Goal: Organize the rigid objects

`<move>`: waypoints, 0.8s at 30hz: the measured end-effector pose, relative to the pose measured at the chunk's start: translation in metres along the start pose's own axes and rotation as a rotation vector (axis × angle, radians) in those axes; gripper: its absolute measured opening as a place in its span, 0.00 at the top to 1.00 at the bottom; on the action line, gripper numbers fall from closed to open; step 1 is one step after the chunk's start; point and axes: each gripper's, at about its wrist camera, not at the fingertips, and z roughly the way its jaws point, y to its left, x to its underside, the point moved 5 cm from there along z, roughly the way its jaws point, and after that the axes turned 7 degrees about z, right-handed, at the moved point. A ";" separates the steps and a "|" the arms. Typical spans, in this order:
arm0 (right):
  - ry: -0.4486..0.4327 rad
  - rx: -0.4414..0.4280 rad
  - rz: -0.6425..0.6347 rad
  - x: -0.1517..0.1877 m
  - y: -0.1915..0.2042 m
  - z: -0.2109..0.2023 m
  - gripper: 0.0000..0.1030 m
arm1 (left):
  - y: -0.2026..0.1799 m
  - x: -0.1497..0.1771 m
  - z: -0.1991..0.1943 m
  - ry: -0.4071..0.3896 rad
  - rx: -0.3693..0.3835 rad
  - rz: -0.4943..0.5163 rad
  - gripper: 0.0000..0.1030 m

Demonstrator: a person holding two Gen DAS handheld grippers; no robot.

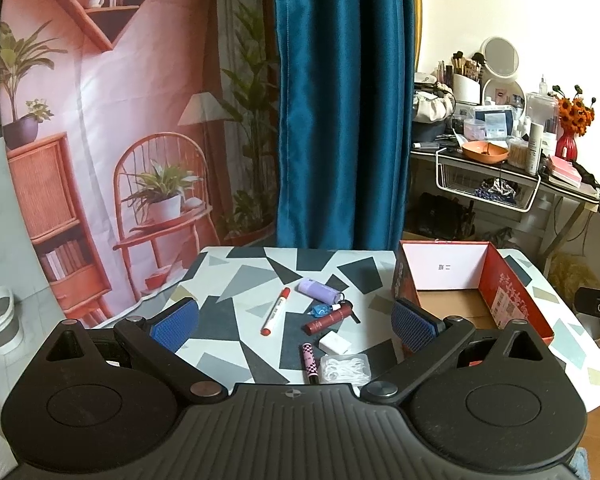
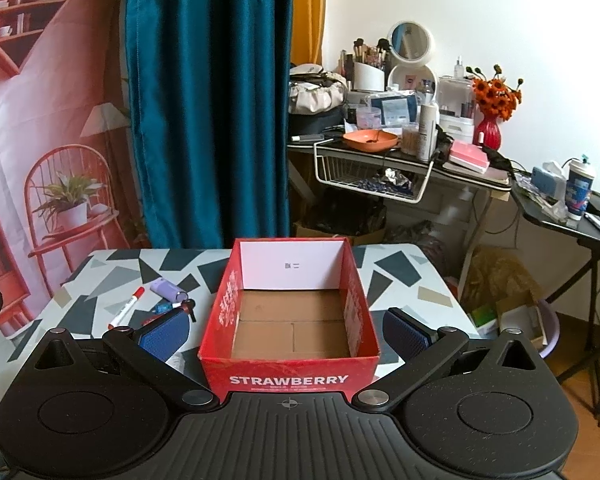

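Left tongs [image 1: 295, 322] spread above marker [image 1: 275, 311]; right tongs [image 2: 287, 334] spread, straddling box [image 2: 290, 376] on counter [image 1: 236, 276].

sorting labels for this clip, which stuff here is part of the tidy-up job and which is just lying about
Job:
- red strawberry box, empty
- red-capped marker
- purple case
- dark red tube
- white block
- checkered tube
- clear floss-pick box

Lying about:
- cluttered vanity desk
- orange bowl
- blue curtain

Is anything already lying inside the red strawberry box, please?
No, the red strawberry box shows only its bare cardboard floor in the right wrist view.
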 end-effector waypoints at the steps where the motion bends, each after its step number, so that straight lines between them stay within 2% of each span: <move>1: -0.001 -0.001 0.000 0.000 0.000 -0.001 0.00 | 0.000 0.000 0.000 -0.001 0.001 0.001 0.00; 9: -0.012 -0.003 0.001 0.001 0.000 -0.003 0.00 | 0.003 0.000 0.000 0.003 0.002 -0.008 0.00; 16: -0.010 -0.025 0.006 0.003 -0.001 -0.002 0.00 | 0.002 -0.002 -0.003 -0.026 0.004 -0.025 0.00; 21: -0.007 -0.041 0.021 0.005 -0.002 0.002 0.00 | -0.003 -0.005 0.002 -0.021 -0.003 0.010 0.00; 24: -0.031 -0.070 0.025 0.000 -0.005 0.005 0.00 | 0.004 -0.005 0.012 -0.005 0.034 -0.032 0.00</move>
